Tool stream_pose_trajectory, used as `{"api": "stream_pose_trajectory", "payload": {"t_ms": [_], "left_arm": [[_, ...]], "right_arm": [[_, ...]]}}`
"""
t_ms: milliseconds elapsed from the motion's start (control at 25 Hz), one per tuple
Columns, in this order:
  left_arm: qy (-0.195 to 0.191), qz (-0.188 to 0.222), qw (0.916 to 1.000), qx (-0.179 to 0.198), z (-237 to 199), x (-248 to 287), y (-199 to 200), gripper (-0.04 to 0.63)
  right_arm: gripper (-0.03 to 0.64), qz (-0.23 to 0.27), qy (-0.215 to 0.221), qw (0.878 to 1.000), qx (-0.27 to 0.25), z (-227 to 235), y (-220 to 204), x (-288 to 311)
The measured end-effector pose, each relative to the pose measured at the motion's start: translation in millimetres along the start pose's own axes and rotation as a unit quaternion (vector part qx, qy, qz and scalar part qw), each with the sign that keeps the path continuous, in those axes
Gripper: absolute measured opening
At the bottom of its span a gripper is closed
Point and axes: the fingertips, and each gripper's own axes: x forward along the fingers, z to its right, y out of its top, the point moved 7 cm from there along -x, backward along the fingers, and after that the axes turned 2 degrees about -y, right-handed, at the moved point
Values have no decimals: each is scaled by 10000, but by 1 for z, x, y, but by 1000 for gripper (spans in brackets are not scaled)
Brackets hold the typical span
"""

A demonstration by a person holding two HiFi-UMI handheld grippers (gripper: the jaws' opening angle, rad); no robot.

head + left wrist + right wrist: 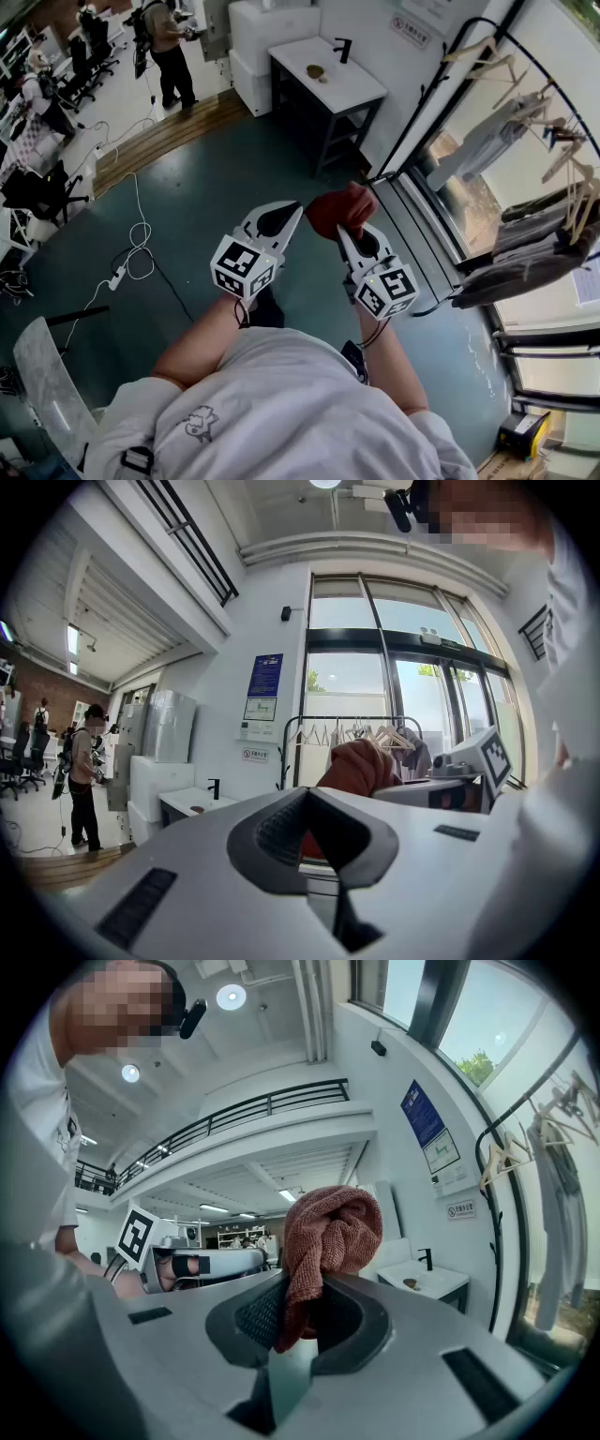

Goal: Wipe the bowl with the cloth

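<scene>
Your white shirt (281, 412) fills the bottom of the head view, nearest of all. Beyond it, your right claw (347, 236) is clamped on a crumpled rust-red terry cloth (330, 1232). The cloth bunches up above the jaw tips, and a tail of it hangs down between them. Your left claw (287, 214), just beside the right one, has its jaws closed together with nothing between them. Both claws are held out over the teal floor (206, 187). Well ahead of them stands a white counter (356, 86) with a black tap (341, 49). On that counter, far from either claw and from the cloth, sits a small brown bowl (315, 71).
</scene>
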Motion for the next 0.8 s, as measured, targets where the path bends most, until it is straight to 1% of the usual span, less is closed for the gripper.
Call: {"api": "stream_pose_trajectory", "payload": {"t_ms": [160,280,440,600,720,800], "left_arm": [[5,-14,10000,-41,-28,10,-4,14],[-3,-37,9999,-149,-56,21,-14,14],[-86,-87,9993,-346,-102,40,-25,14],[-235,-103,9985,-492,-152,63,-19,14],[-474,-155,9980,-380,-172,75,-8,14],[-534,-155,9980,-311,-191,84,-1,14]], "right_arm": [[58,-52,21,10000,-23,8,-2,29],[58,-157,66,9998,-44,17,-8,57],[58,-266,59,9996,-42,32,-11,105],[58,-289,-40,9996,-55,51,0,156],[58,-263,-100,9995,-105,57,11,184],[58,-217,-122,9996,-113,63,17,205]]}}
